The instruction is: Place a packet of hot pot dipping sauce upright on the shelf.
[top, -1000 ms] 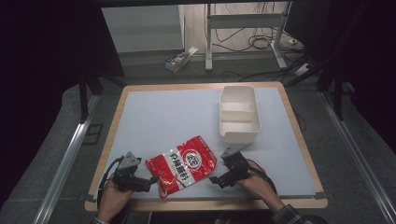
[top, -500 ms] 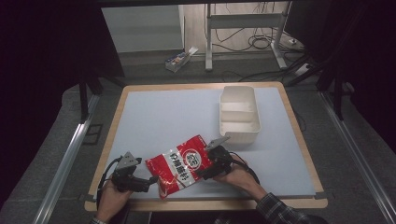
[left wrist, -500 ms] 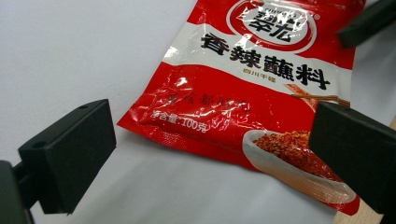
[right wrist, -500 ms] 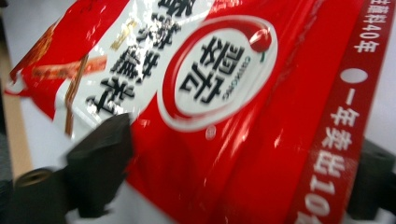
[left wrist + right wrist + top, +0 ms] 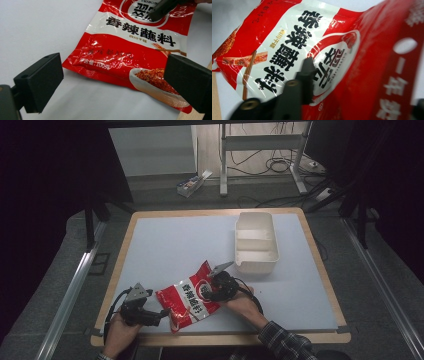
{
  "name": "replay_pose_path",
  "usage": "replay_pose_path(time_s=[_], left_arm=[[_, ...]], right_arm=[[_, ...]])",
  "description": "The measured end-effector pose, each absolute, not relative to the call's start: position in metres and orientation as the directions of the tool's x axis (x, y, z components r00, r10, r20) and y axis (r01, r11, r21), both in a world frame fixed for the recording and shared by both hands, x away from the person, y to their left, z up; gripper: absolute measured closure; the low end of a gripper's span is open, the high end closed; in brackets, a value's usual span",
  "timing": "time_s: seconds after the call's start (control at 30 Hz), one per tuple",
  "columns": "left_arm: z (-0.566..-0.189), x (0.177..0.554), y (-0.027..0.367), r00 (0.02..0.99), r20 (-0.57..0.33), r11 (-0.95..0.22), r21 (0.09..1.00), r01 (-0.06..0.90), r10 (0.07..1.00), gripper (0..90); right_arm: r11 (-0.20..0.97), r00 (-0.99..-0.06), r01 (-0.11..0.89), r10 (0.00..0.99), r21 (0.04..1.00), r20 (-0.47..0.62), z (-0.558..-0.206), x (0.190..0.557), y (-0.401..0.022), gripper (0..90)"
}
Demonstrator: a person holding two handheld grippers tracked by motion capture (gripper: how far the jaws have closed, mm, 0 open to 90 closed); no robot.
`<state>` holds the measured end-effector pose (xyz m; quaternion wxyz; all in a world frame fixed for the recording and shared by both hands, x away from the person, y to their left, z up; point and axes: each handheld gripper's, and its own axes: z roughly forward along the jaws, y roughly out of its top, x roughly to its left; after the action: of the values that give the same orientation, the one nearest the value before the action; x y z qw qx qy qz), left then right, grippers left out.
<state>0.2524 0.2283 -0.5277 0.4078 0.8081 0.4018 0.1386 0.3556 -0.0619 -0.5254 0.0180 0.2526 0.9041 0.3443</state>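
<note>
Red and white seasoning packet near the front edge of the counter, slanting from lower left up to upper right, printed face up, with its upper right end lifted off the surface. In the left claw view, shown flat at its lower end, with a picture of a bowl of red flakes in one corner. In the right claw view, close up, its right part curling toward the camera and blurred.

Right claw at the packet's upper right end, on the round white emblem; jaws just closed in around that end, one dark jaw lying across the printed face, the other behind the raised red edge, so gripping the packet there. Also seen far off in the left claw view, as a black jaw tip on the emblem.

Left claw at the packet's lower left corner, just beside it; jaws spread wide, the packet's lower edge lying ahead of and between them, no pad touching it.

Farther back and to the right, well apart from the packet, a white tray with three compartments, walls upright. Beyond the counter, a grey floor with cables and a small box.
</note>
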Motion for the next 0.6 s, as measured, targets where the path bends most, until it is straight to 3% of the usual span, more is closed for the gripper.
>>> replay_pose_path(time_s=[0.17,0.6], left_arm=[[-0.528,0.253,0.228,0.643,-0.108,-0.348,0.767,0.539,0.758,3.4],[-0.528,0.253,0.23,0.637,-0.123,-0.33,0.773,0.542,0.761,2.8]], right_arm=[[0.614,-0.867,0.456,0.469,0.644,0.168,-0.521,0.357,-0.063,87.3],[0.588,-0.873,0.466,0.428,0.662,0.234,-0.477,0.367,-0.061,88.0]])
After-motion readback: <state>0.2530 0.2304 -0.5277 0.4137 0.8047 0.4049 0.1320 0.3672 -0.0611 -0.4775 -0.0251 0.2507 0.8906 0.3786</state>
